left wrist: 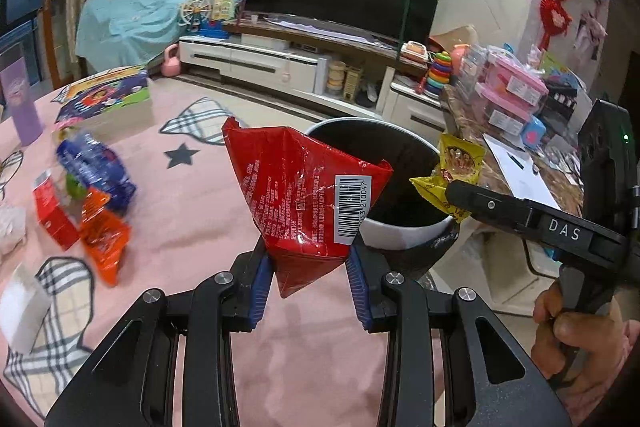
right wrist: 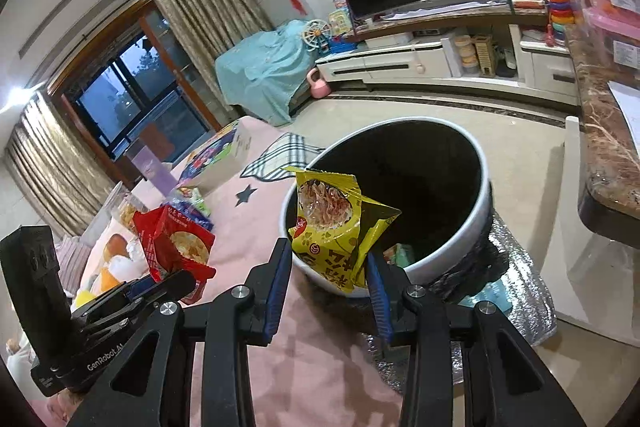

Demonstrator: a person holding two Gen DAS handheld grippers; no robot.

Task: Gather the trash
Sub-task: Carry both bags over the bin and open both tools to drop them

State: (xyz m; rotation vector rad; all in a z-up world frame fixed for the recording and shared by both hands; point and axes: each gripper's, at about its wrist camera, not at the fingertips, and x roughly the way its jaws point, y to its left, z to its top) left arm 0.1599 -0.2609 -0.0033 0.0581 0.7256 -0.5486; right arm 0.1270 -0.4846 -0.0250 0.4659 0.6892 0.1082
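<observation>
On my left gripper [left wrist: 310,269] the blue ribbed pads [left wrist: 258,291] are clamped on the lower corner of a crumpled red foil snack bag with a white barcode label [left wrist: 304,203], which stands up tall in front of the lens and leans toward the round bin with a white rim and dark inside [left wrist: 404,231]. My right gripper [right wrist: 330,277] is likewise closed on a trash item: a yellow plastic noodle packet with a clear window [right wrist: 332,227], pinched at its bottom edge and held at the near rim of that same bin [right wrist: 448,251], its upper part overlapping the dark opening. From the left wrist camera I can see the right gripper [left wrist: 452,193] coming in from the right with the yellow packet [left wrist: 456,163] at the bin's far side, and a hand [left wrist: 576,331] wrapped round its handle. From the right wrist camera the red bag [right wrist: 172,247] shows off to the left, in the other tool's grip above the pink tablecloth with stars and plaid shapes [right wrist: 320,347]. More wrappers lie on that cloth [left wrist: 192,211] in the left view: an orange foil packet [left wrist: 106,239], a blue crinkled wrapper [left wrist: 96,167] and a small red box [left wrist: 52,215], all blurred. Something pale green [right wrist: 400,253] lies inside the bin, too small to identify.
</observation>
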